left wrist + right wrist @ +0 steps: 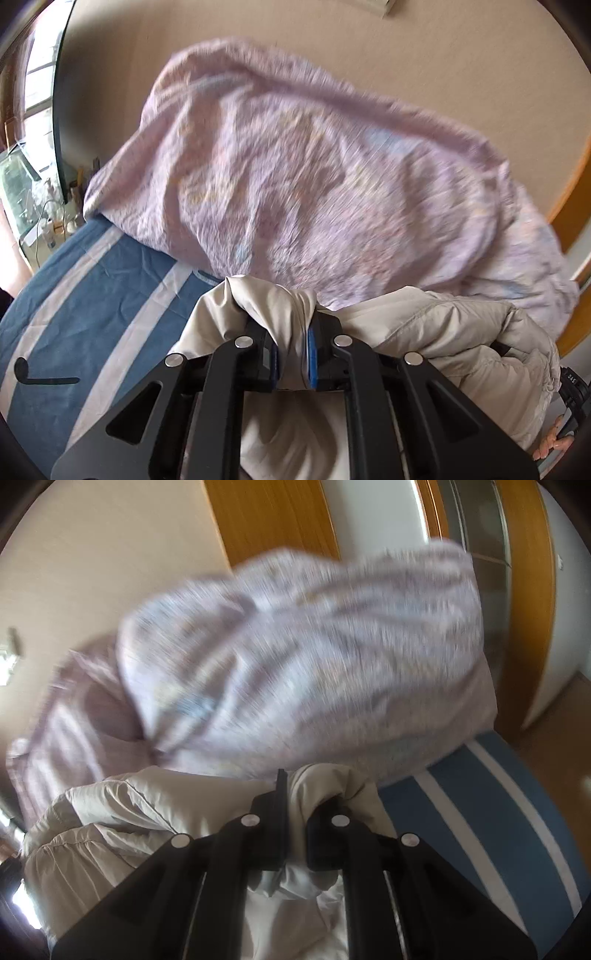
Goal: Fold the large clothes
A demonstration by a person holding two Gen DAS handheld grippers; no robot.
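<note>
Both tongs clamped on the beige jacket (436,332): left tongs (291,354) pinch a bunched wad of fabric between the blue pads (312,363), right tongs (295,823) bite a similar wad. The jacket hangs slack between the two grips, over the blue striped bed (88,295), just in front of the lilac quilt (314,177) heaped at the bed's far side.

Risks, my read:
- Grips sit on gathered cloth, not a clean edge. It could slide out under a tug.
- Slack middle may drag or catch on the quilt.
- Bunched corners mean a skewed fold line.

Jacket looks padded, quilted seams, light and slippery shell, crumpled. A person's fingers (554,441) show at the lower right edge of the left view.
</note>
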